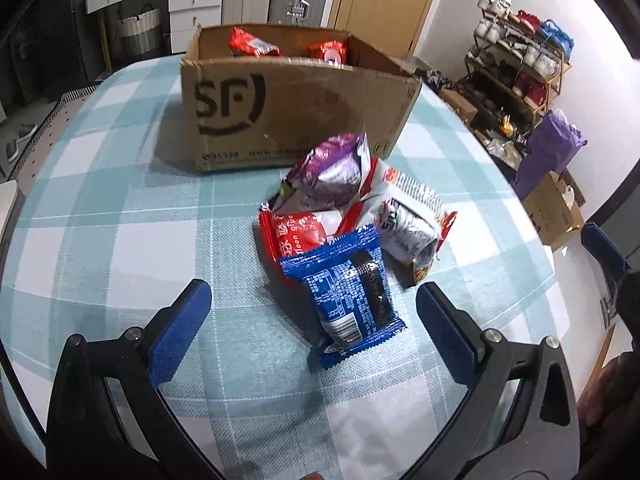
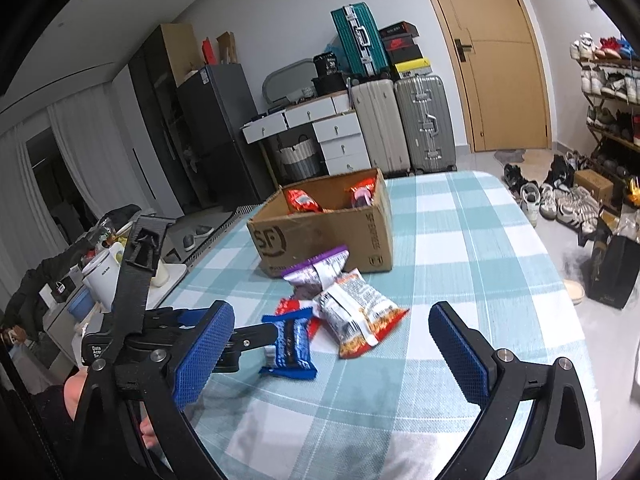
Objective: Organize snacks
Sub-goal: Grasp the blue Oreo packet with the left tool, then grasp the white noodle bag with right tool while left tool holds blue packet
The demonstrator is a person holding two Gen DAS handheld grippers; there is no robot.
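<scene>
1. i am holding my left tool (image 1: 314, 316) above the bench (image 1: 120, 208), its blue pads standing wide apart and gripping nothing.
2. the blue snack packet (image 1: 346, 300) is lying between those pads, nearest to me, with neither pad touching it.
3. just beyond it a red packet (image 1: 296, 234), a white and red packet (image 1: 412, 220) and a purple packet (image 1: 334, 168) are sitting in a loose heap, overlapping each other.
4. the cardboard box (image 1: 288, 108) is standing on the far side of the heap, open on top, with two red packets (image 1: 250, 44) lying inside it.
5. i am holding my right tool (image 2: 332, 348) to the right of the left one, its pads also spread wide and empty, the heap lying just beyond them.
6. the left tool is showing at the near left of the right wrist view, close beside the blue packet.
</scene>
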